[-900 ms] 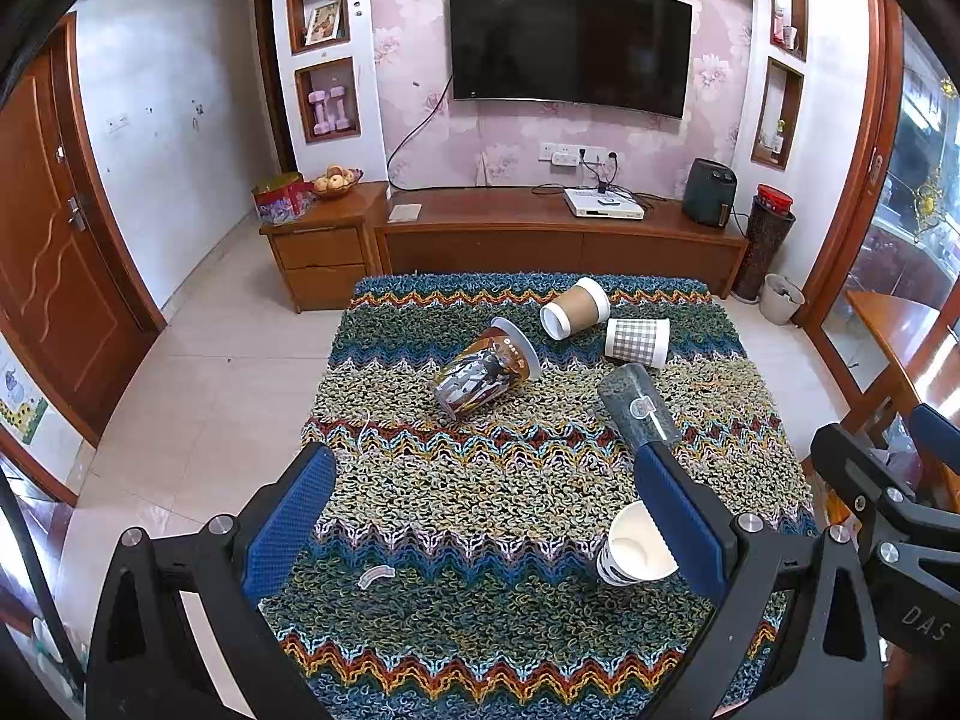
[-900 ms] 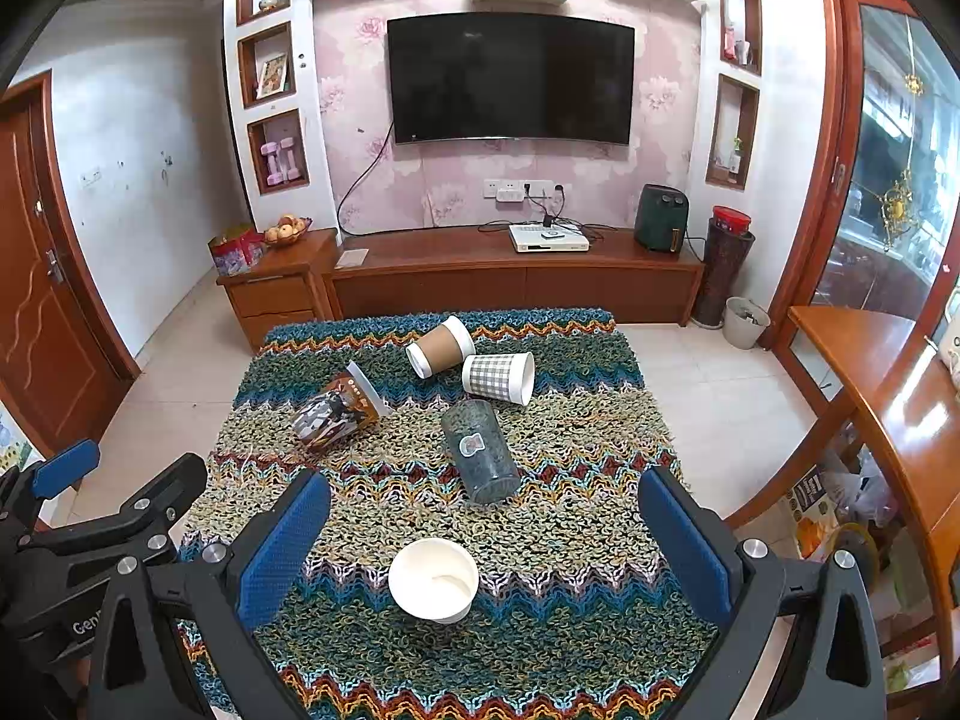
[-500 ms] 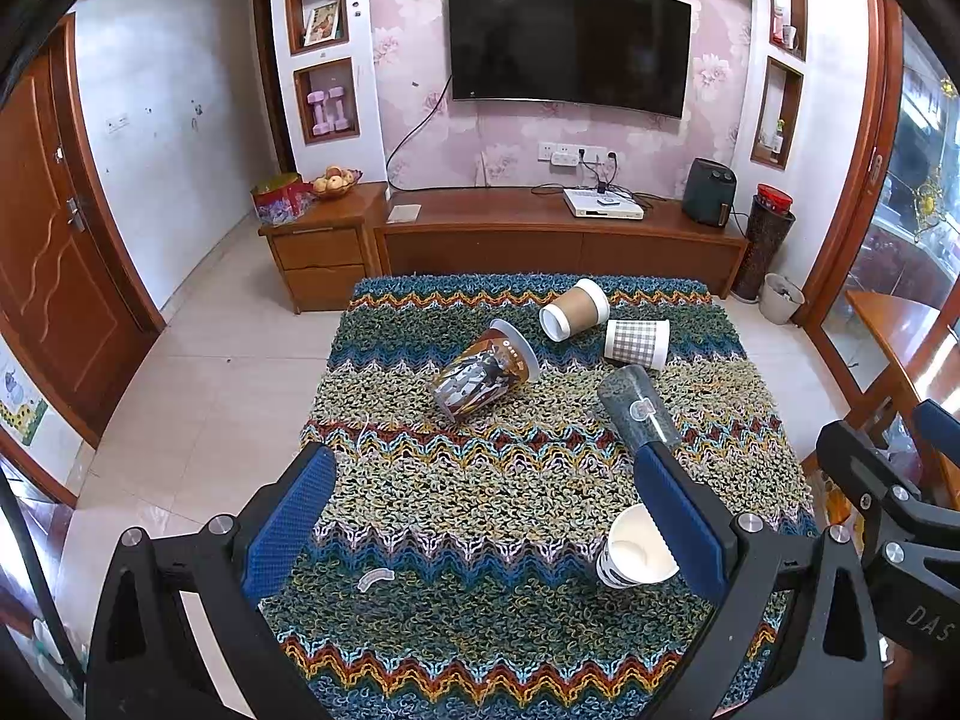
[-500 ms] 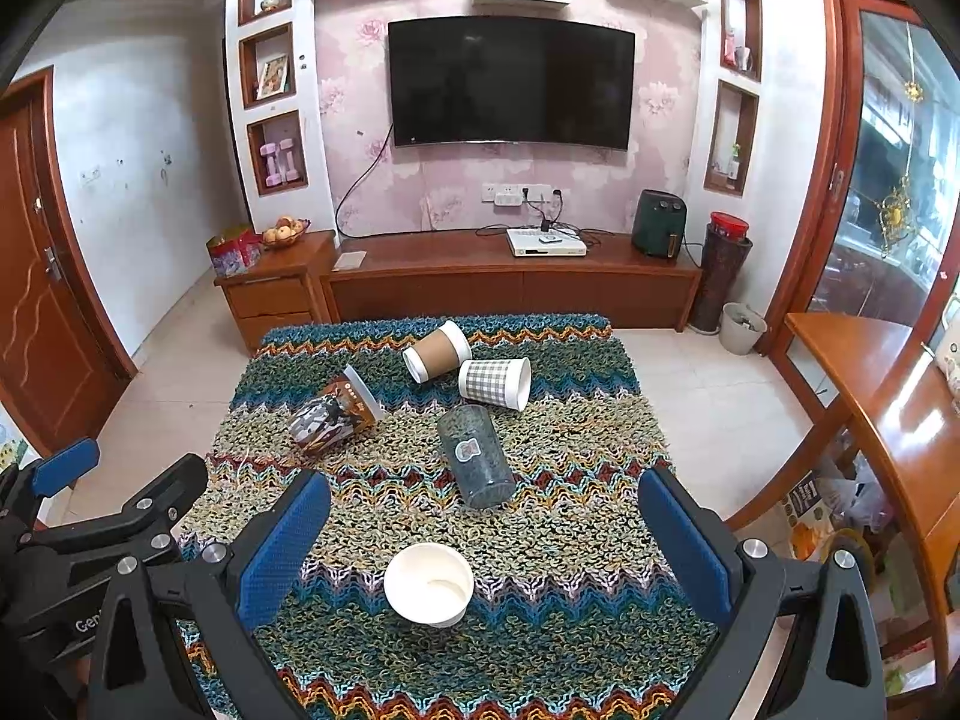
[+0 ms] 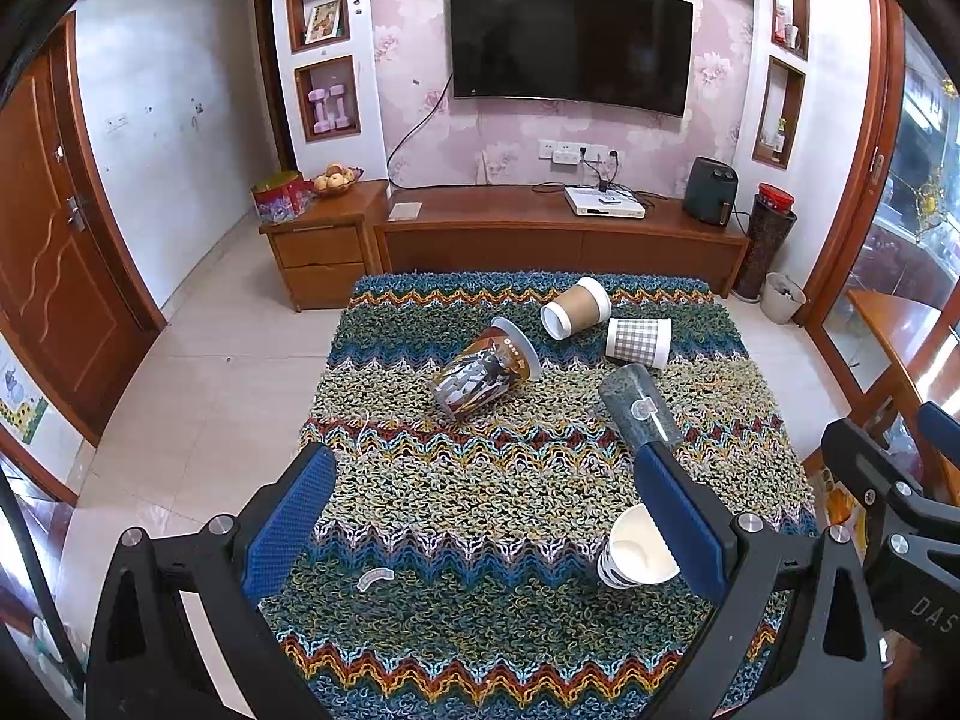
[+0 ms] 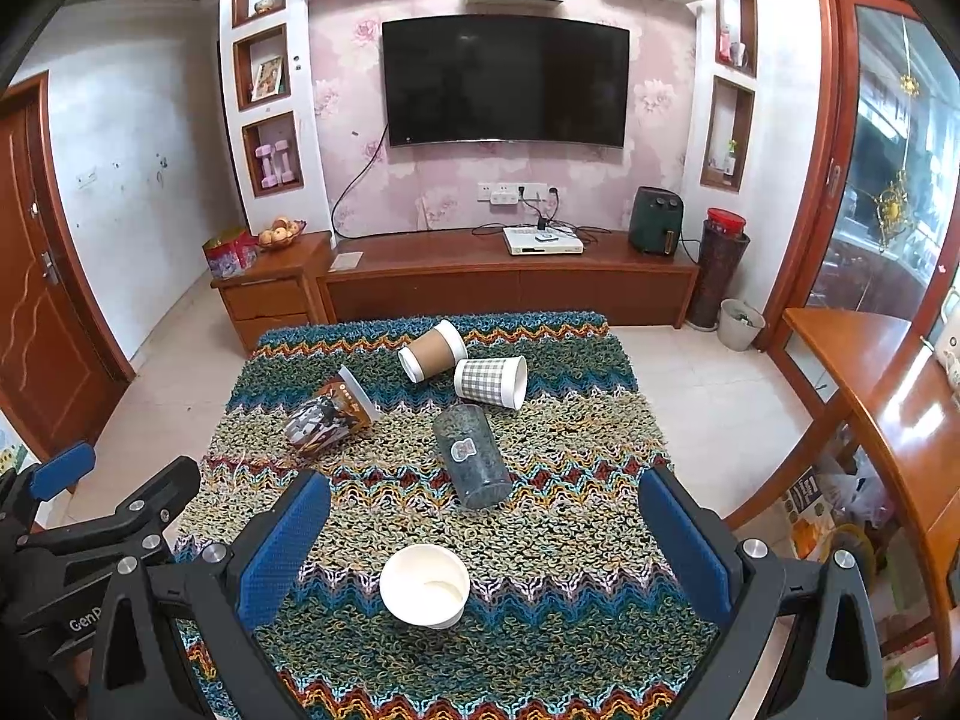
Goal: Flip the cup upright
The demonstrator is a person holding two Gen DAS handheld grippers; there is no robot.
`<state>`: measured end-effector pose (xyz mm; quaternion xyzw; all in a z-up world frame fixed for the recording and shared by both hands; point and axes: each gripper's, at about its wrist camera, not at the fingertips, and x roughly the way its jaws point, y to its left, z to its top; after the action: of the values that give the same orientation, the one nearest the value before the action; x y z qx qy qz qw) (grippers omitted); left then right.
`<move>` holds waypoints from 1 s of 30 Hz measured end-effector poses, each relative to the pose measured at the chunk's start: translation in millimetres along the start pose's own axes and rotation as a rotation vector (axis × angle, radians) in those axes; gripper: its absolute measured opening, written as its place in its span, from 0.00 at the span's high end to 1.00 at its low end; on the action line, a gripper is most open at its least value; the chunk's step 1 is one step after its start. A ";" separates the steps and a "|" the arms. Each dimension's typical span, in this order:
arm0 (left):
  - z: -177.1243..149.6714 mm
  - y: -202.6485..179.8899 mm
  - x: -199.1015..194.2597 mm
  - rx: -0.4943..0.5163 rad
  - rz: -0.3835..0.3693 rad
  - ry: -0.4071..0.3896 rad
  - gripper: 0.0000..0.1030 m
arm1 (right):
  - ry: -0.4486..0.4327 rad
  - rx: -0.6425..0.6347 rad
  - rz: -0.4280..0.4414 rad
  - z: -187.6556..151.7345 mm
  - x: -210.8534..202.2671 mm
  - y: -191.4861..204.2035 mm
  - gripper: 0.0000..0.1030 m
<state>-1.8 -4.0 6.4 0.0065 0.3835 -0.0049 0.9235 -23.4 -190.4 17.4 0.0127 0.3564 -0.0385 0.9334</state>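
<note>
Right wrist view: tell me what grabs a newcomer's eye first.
Five cups on a zigzag knitted cloth. A white paper cup stands nearest, between the open right claw; a dark speckled tumbler lies toppled mid-table. Beyond, a black TV hangs on pink floral wallpaper.

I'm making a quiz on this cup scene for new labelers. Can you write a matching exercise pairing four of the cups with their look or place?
Cups:
1. brown sleeve cup
2. checked cup
3. dark speckled tumbler
4. white paper cup

Descriptions:
A. nearest the open right tongs, white inside showing
B. farthest back on the woven cloth, white lid
C. lying lengthwise mid-cloth, small sticker on its side
D. on its side, grey-and-white grid pattern

Pairs: 1-B, 2-D, 3-C, 4-A
</note>
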 end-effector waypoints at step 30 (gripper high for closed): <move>-6.0 -0.7 24.3 0.000 0.000 0.043 0.03 | 0.001 -0.012 -0.011 -5.5 19.9 -0.6 0.00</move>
<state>11.2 -4.7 -15.1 0.0064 0.4034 -0.0049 0.9150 -12.3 -192.0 0.0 0.0050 0.3572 -0.0416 0.9331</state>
